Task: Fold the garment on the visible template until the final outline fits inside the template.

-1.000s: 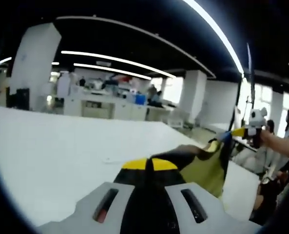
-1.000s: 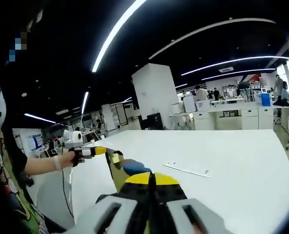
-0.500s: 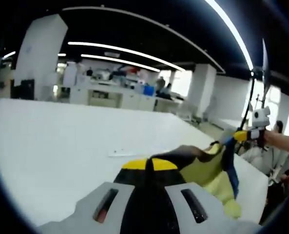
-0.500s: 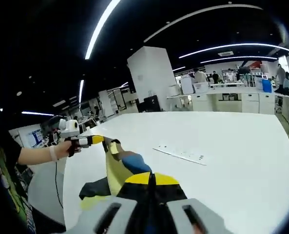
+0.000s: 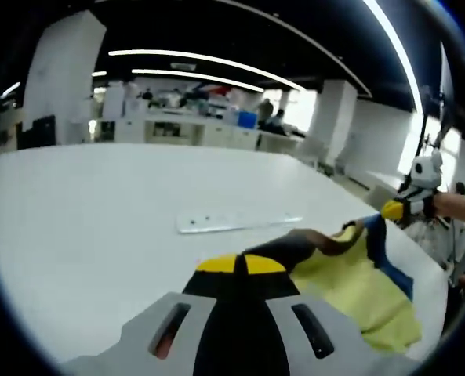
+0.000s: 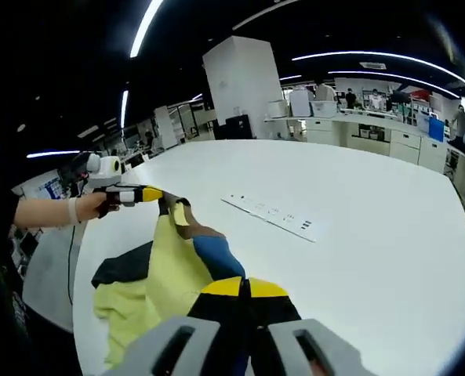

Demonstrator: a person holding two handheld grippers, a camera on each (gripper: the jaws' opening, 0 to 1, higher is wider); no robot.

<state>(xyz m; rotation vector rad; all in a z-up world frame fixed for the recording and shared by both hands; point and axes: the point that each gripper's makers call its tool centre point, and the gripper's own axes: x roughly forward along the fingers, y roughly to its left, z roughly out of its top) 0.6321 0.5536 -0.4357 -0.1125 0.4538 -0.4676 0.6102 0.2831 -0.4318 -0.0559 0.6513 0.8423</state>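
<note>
Between both grippers (each clamped on it) hangs the garment; table beneath.

Open-plan office or lab: strip lights on a dark ceiling, white pillars, rows of desks, large white table.

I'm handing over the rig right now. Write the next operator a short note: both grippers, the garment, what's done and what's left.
Left gripper: shut on the garment, at a dark part of it.
Right gripper: shut on the garment near its blue panel.
Garment: yellow, blue and black, stretched between the two grippers, its lower part draping onto the white table.
A flat white strip lies on the table beyond the garment, apart from it.
Done: both sides gripped, garment lifted.
Left: lay it down and fold it. I can't make out a template outline from here.
</note>
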